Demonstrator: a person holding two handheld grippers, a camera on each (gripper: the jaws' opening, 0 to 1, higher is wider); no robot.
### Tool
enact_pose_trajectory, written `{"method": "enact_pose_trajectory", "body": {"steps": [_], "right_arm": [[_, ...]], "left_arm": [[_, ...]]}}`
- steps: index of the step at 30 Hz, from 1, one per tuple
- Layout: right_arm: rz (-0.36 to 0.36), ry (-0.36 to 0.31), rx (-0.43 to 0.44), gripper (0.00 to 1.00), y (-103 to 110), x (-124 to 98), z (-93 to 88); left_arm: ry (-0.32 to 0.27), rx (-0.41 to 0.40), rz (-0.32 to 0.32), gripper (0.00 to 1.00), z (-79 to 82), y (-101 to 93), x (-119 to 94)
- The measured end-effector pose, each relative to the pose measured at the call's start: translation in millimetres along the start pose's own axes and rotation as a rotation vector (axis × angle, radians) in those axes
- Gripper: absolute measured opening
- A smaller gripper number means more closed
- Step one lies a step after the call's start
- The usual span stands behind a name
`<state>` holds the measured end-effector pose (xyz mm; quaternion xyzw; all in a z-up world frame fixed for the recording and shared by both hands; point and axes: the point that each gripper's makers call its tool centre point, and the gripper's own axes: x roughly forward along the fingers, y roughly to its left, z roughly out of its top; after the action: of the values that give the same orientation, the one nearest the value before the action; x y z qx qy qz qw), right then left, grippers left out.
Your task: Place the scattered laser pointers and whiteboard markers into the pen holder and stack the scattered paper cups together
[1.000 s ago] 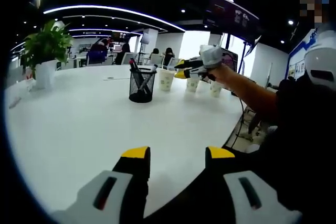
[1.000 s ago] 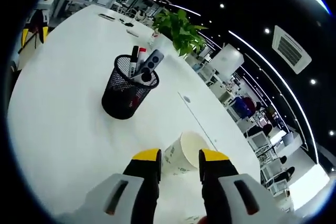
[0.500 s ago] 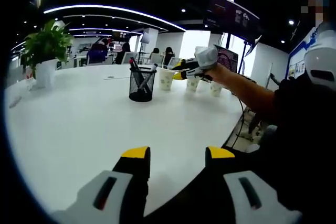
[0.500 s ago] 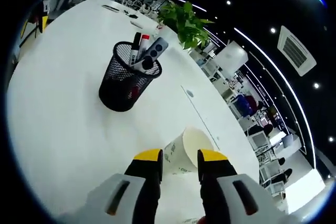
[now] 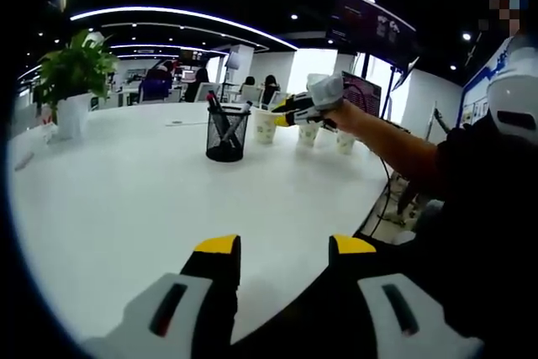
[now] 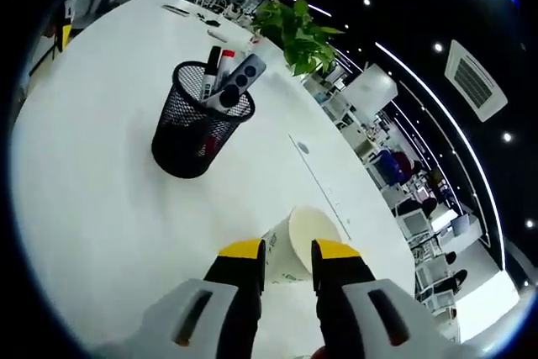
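Cups come next: our right tool (image 6: 282, 248) straddles the near paper cup (image 6: 296, 243), not visibly clenched; we grip its wall gently. Left tool (image 5: 280, 245) waits released.

Potted plant (image 5: 74, 81) on white table (image 5: 151, 199), office desks behind.

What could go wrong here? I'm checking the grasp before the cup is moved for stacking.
1. The right gripper pinches the paper cup at its thin wall near the rim; the jaws could crush or deform it, making stacking harder.
2. The pen holder stands close by, with markers and a laser pointer sticking out; a swing that way might knock it over.
3. Two more cups stand nearby and could be bumped.
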<state>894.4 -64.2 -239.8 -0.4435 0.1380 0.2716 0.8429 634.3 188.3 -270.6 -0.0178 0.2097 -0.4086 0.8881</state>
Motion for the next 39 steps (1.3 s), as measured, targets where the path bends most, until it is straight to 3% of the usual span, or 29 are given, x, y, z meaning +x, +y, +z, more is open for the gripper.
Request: {"method": "enact_pose_trajectory", "body": {"steps": [23, 39], "right_arm": [[0.004, 0.017, -0.027, 0.18, 8.5, -0.1, 1.8], [0.021, 0.015, -0.043, 0.07, 7.4, 2.7, 1.7]], "left_arm": [[0.006, -0.008, 0.004, 0.43, -3.0, 3.3, -0.1], [0.01, -0.007, 0.004, 0.43, -3.0, 2.9, 0.2]]}}
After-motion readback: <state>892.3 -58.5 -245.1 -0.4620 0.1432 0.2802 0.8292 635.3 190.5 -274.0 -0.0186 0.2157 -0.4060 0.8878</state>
